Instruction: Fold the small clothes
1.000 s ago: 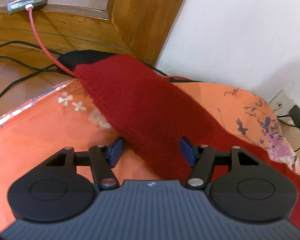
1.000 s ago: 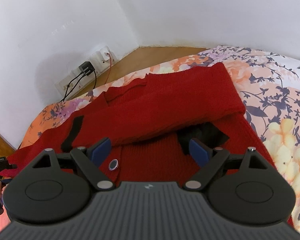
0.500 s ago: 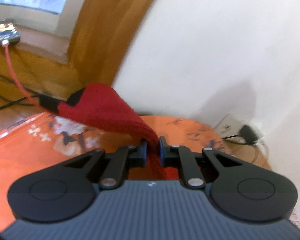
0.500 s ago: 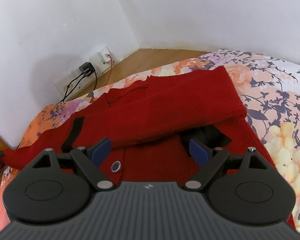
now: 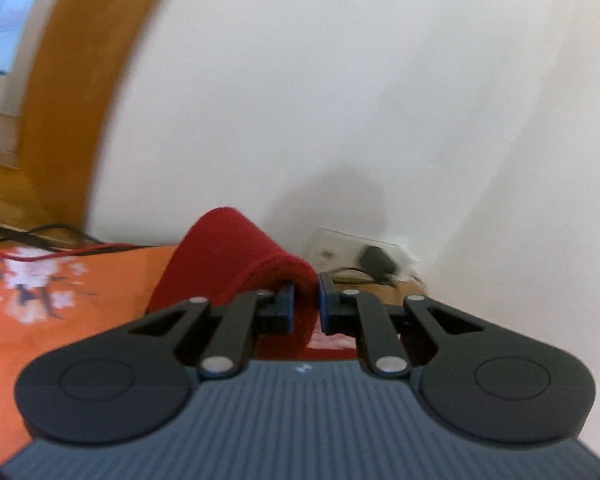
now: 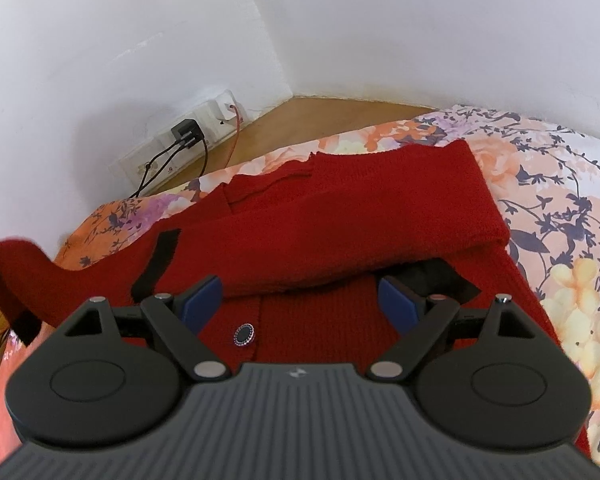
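left gripper clamps a fold of red knit, the sleeve of the cardigan, pads tight on the cloth with only the fabric between them. sleeve arches up over the left finger and drops back toward the orange floral sheet. left view is blurred. white wall fills most of it, socket strip with a black plug low on the wall just past the fingertips, wood frame at left, black and red cables along the sheet's far edge.

right gripper hangs over the cardigan, fingers wide apart, blue pads clear of the cloth, nothing between them but the knit below. cardigan lies spread on the sheet, the other sleeve folded across the chest, cuff end toward the right. dark round button on the front placket between the fingers. black strip on the left chest, black patch under the folded sleeve by the right finger. at far left of the right view the lifted sleeve stands raised off the sheet, its end at the frame edge. wall outlets with plugs beyond the sheet, wood floor in the corner.
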A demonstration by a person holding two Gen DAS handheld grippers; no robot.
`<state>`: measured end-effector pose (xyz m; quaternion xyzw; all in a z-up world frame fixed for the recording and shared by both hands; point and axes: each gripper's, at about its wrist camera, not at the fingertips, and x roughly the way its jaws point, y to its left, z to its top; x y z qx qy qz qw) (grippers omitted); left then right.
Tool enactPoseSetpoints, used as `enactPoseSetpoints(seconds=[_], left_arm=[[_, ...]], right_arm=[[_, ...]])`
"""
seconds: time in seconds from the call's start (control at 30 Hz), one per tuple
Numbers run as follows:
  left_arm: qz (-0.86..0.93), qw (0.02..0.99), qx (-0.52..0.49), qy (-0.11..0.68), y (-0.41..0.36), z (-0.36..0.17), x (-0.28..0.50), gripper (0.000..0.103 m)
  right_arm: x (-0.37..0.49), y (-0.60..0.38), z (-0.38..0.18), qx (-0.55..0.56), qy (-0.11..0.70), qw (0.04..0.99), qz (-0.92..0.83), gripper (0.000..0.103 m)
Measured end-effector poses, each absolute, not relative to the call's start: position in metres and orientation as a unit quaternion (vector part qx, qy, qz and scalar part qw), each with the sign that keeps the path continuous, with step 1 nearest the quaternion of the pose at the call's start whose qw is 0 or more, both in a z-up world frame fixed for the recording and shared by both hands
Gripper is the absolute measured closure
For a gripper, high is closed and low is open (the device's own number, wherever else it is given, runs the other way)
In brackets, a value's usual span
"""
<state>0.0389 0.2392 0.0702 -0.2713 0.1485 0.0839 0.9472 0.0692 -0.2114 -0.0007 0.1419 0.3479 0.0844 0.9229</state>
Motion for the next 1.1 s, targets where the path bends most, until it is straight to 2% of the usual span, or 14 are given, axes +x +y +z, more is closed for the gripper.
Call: enactPoseSetpoints(seconds=[0.23,0.5,0.83,0.93,1.0,1.1], left_arm=[[0.015,0.953,-0.249,0.172,0.187,0.066,0.062,0.09],[-0.029,0.946,-0.214,0.24,0.144,0.027,0.079,0.09],[-0.047,0.93,-0.172,0.323,0.127,-0.006,0.075,0.087],[-0.051,0.919,-0.168,0.352,0.125,-0.013,0.078,0.075],[-0.05,0.914,-0.164,0.369,0.124,-0.016,0.079,0.059],[-0.041,0.916,-0.145,0.372,0.121,-0.014,0.075,0.045]], right_arm=[[0.065,-0.214,0.001,0.136,0.345,0.925,0.083,0.013],[0.057,-0.225,0.001,0.14,0.343,0.926,0.071,0.013],[0.055,-0.227,-0.002,0.145,0.351,0.922,0.07,0.013],[0.058,-0.224,-0.004,0.145,0.356,0.92,0.077,0.013],[0.06,-0.22,-0.005,0.146,0.361,0.917,0.084,0.013],[0.066,-0.211,-0.006,0.145,0.371,0.912,0.1,0.013]])
